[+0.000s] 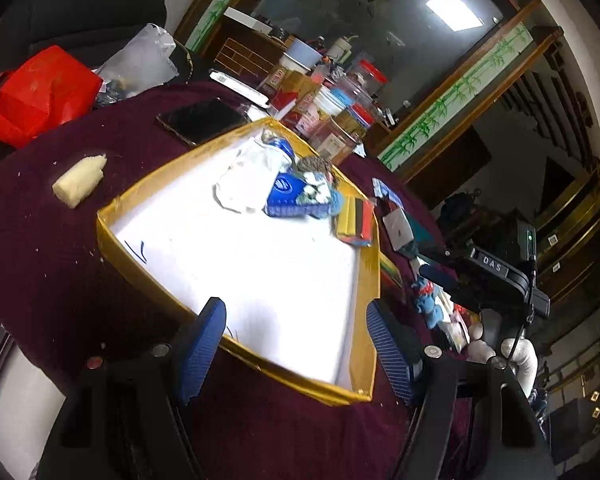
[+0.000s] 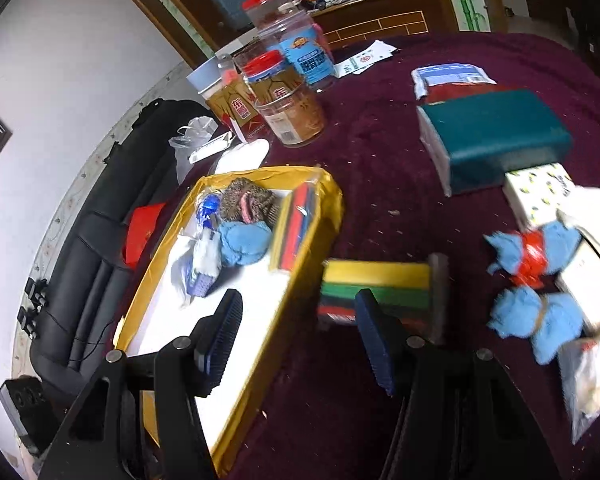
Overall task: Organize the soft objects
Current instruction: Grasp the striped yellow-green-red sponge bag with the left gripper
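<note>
A yellow-rimmed box (image 1: 116, 240) with a white floor sits on the maroon cloth; it also shows in the right wrist view (image 2: 332, 196). In it lie a white and blue plastic bag (image 1: 256, 176), a brown knit piece (image 2: 252, 200), a blue cloth (image 2: 244, 244) and a pack of coloured sponges (image 2: 296, 232). My left gripper (image 1: 296, 344) is open and empty over the box's near edge. My right gripper (image 2: 296, 344) is open and empty, just above a stack of coloured sponges (image 2: 376, 284) lying beside the box. Blue cloth bundles (image 2: 536, 280) lie to the right. A pale foam piece (image 1: 80, 180) lies left of the box.
Plastic jars with red lids (image 2: 284, 96) stand behind the box. A teal book (image 2: 496, 136) and a patterned box (image 2: 540, 192) lie at the right. A red bag (image 1: 40, 96) and a dark phone (image 1: 200, 120) lie at the far left. A black sofa (image 2: 100, 240) stands beyond the table.
</note>
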